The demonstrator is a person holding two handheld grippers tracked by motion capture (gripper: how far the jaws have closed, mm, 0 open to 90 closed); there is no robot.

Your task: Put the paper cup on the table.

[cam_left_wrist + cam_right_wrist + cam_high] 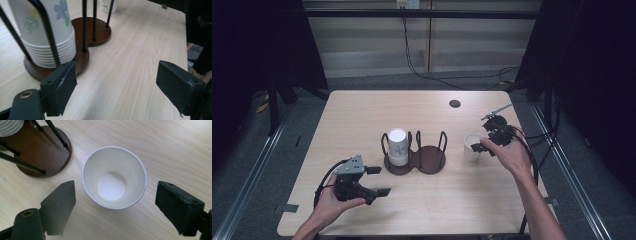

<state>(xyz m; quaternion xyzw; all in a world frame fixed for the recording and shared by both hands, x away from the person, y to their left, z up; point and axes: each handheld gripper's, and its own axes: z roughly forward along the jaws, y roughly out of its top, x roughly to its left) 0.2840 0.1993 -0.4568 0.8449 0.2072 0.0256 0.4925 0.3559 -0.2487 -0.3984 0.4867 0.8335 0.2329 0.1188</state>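
From above, I am seeing the table (362, 105) with a dark wooden two-ring cup holder (431, 161) at its middle, a stack of white cups (397, 146) sitting in its left ring. My left gripper (376, 181) is hovering near the front-left edge with its jaws spread and nothing between them. My right gripper (482, 146) is reaching at a single paper cup (470, 146) standing just right of the holder; whether a jaw is touching it I cannot tell from up here.

Along the left gripper's jaws, I am looking at the nested, flower-printed stack (47, 32) inside the black wire uprights, jaws wide apart over bare wood.

Along the right gripper's jaws, I am looking down into the lone cup (113, 177), upright, empty, sitting between the parted jaws and clear of both. I am judging it light, thin-walled and easily crushed, so a gentle pinch across the wall below the rolled rim looks safest.
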